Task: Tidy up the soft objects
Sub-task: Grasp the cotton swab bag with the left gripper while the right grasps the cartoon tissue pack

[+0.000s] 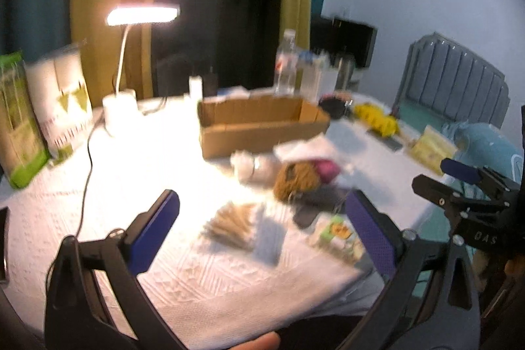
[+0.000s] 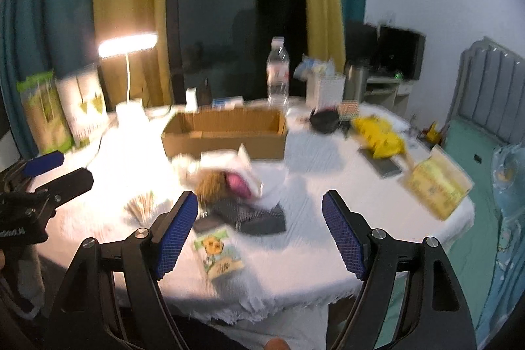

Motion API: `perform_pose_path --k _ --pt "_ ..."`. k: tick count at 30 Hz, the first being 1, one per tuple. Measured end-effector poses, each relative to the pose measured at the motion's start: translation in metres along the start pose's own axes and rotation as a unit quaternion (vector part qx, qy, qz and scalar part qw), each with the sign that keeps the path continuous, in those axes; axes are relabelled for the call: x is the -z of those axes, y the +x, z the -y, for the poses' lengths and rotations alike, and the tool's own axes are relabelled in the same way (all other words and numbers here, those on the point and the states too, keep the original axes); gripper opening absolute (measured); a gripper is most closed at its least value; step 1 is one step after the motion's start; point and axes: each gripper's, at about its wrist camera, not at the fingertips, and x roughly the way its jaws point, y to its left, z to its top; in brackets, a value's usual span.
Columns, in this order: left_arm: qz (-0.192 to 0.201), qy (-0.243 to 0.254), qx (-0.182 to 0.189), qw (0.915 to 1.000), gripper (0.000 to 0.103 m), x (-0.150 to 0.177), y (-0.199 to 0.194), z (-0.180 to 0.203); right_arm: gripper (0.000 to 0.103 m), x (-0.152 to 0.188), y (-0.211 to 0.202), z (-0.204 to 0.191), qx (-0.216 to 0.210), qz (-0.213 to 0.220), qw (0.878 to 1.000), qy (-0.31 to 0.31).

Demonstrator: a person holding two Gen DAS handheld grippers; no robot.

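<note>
Hovering both claws wide open and empty above the near tabletop (image 2: 311, 238) edge. Lying ahead: brown yarn ball (image 2: 211, 182) mid-tabletop, just left of right claw (image 2: 259, 228), right of left claw (image 1: 262, 225); cardboard box (image 2: 226, 133) farther back.

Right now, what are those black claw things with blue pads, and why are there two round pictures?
They are tongs that a person holds, one in each hand. Each carries a small camera looking out between its tips, so you get one round picture per hand.

The left tongs and the right tongs are both wide open and hold nothing.

Below them is a table with a white cloth. On it lie a cardboard box, a brown ball of yarn beside a pink one, a dark folded cloth, a lit desk lamp and a water bottle. The pictures are blurry.
</note>
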Motion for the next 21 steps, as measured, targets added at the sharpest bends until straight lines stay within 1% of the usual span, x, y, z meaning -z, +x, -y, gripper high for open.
perform_pose_path --k 7,12,15,17,18,19,20,21 --pt "-0.077 -0.016 -0.017 0.9967 0.102 0.026 0.06 -0.022 0.081 0.024 0.06 -0.015 -0.046 -0.081 0.995 -0.017" --pt "-0.112 -0.014 -0.025 0.9933 0.102 0.033 0.091 -0.031 0.081 0.04 0.092 -0.023 -0.084 -0.134 0.987 -0.022" --pt "-0.137 -0.011 -0.03 0.9901 0.102 0.036 0.116 -0.035 0.081 0.046 0.106 -0.027 -0.095 -0.155 0.983 -0.029" --pt "-0.151 -0.009 -0.03 0.988 0.101 0.037 0.128 -0.038 0.075 0.048 0.112 -0.029 -0.1 -0.161 0.981 -0.035" --pt "-0.158 -0.008 -0.026 0.9871 0.101 0.038 0.135 -0.039 0.061 0.049 0.115 -0.029 -0.106 -0.167 0.98 -0.034" --pt "-0.17 -0.007 -0.021 0.9852 0.101 0.038 0.143 -0.04 0.054 0.049 0.118 -0.028 -0.113 -0.172 0.978 -0.031" --pt "-0.179 -0.01 -0.015 0.9838 0.099 0.038 0.147 -0.042 0.052 0.049 0.12 -0.026 -0.119 -0.172 0.977 -0.027" --pt "-0.182 -0.011 -0.008 0.9833 0.093 0.037 0.15 -0.043 0.05 0.048 0.12 -0.025 -0.123 -0.173 0.977 -0.025"
